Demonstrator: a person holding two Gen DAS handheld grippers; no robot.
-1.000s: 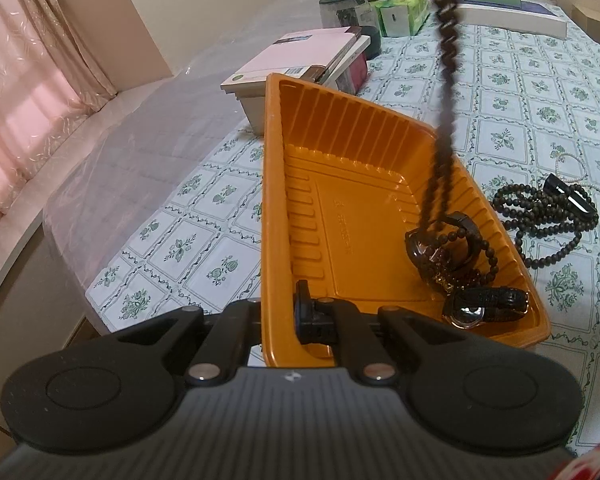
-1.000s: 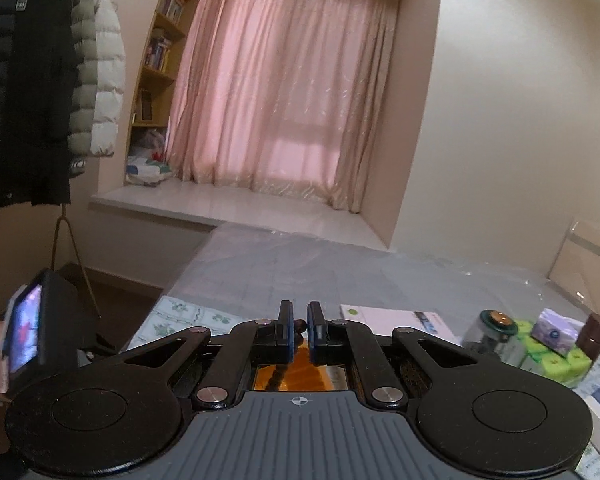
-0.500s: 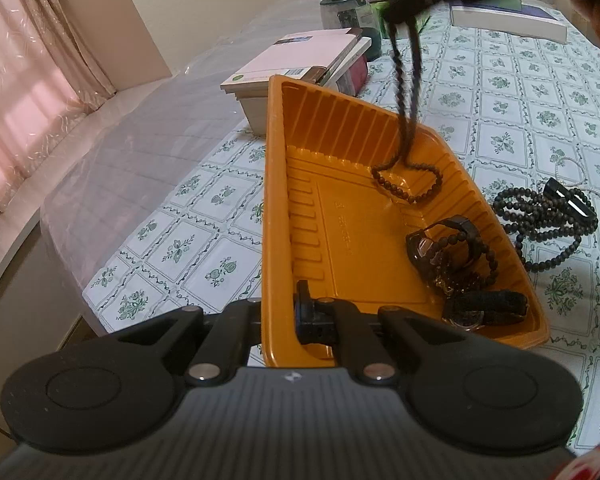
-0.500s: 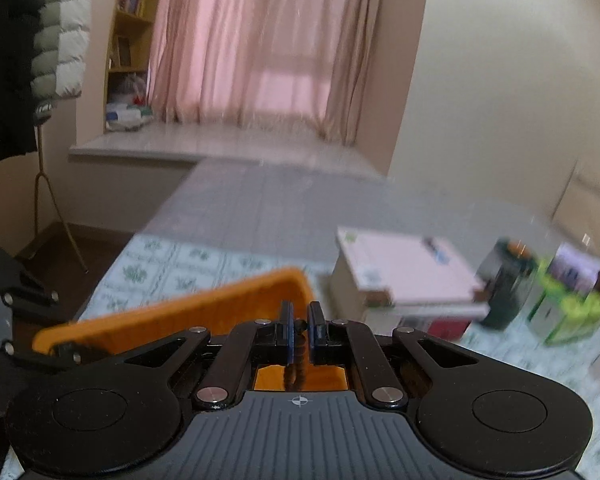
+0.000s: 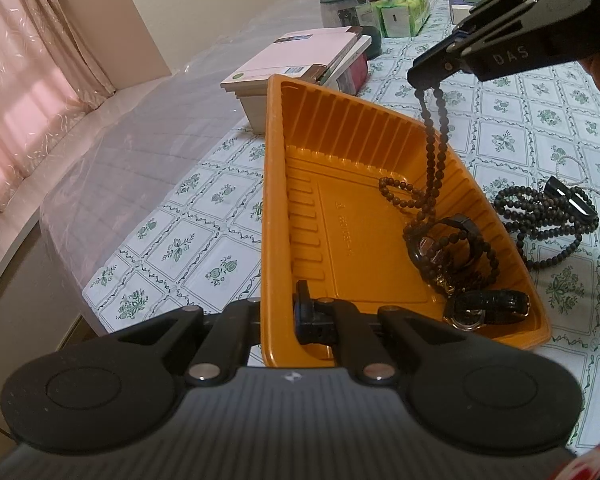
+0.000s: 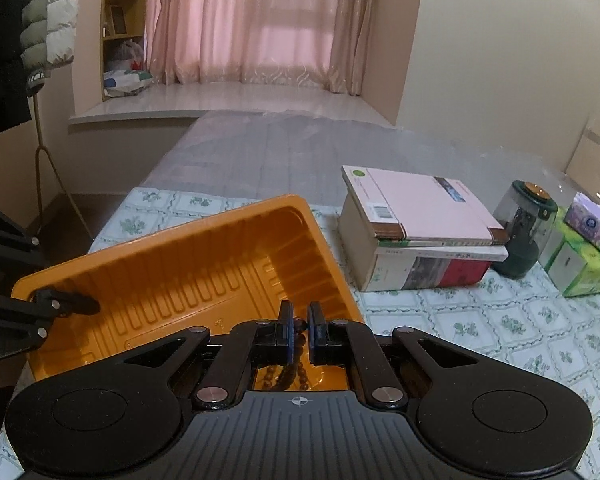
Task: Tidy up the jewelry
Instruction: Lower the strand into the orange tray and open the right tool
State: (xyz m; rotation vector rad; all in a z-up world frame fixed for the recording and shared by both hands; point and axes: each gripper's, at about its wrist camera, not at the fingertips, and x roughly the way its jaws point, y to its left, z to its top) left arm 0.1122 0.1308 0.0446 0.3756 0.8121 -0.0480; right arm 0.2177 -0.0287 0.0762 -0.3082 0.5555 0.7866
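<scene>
An orange plastic tray lies on the flowered tablecloth. My left gripper is shut on the tray's near wall, one finger inside and one outside; it shows in the right wrist view too. Above the tray's far right side my right gripper is shut on a dark bead necklace. The strand hangs down and its lower loops rest on the tray floor. In the right wrist view the beads sit between the pads. A dark bracelet pile and a watch lie in the tray's near right corner.
Another dark bead necklace and a thin pale bracelet lie on the cloth right of the tray. Stacked books, a dark green jar and tissue packs stand beyond. The table edge runs at left.
My right gripper has come down into the left wrist view with the bead necklace. The strand, hanging straight before, now has its lower loops on the tray floor. The left gripper has not moved.
</scene>
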